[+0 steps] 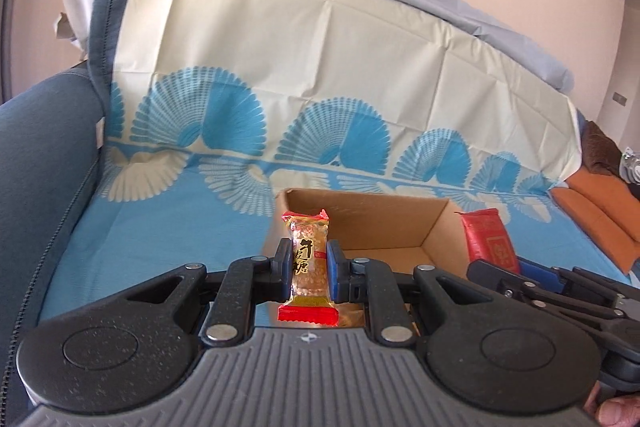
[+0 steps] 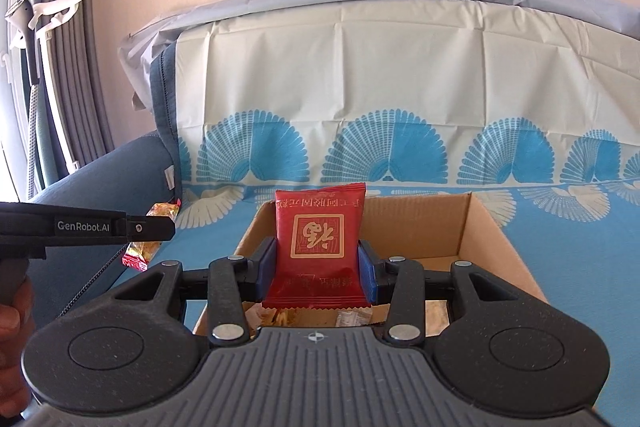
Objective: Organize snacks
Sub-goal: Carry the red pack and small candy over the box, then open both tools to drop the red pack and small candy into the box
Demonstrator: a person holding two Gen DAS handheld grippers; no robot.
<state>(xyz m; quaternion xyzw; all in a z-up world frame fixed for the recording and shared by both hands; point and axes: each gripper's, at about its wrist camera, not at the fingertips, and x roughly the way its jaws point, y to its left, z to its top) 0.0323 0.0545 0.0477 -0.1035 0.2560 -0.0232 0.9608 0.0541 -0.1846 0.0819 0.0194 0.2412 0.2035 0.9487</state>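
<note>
My left gripper [image 1: 307,265] is shut on a small clear candy with red ends [image 1: 307,263], held upright above the near left corner of an open cardboard box [image 1: 384,223]. My right gripper [image 2: 318,261] is shut on a red snack packet with a gold square emblem [image 2: 318,247], held upright over the same cardboard box [image 2: 472,227]. Several wrapped snacks [image 2: 280,317] lie on the box floor under the packet. In the left wrist view the red packet [image 1: 490,241] and the right gripper [image 1: 520,269] show at the right. In the right wrist view the candy [image 2: 150,233] and the left gripper [image 2: 158,227] show at the left.
The box rests on a sofa seat covered by a blue and cream cloth with fan patterns [image 1: 160,227]. The dark blue sofa arm [image 1: 44,163] rises at the left. Orange cushions [image 1: 592,207] lie at the right. A curtain and a hook rack [image 2: 44,19] stand by the wall.
</note>
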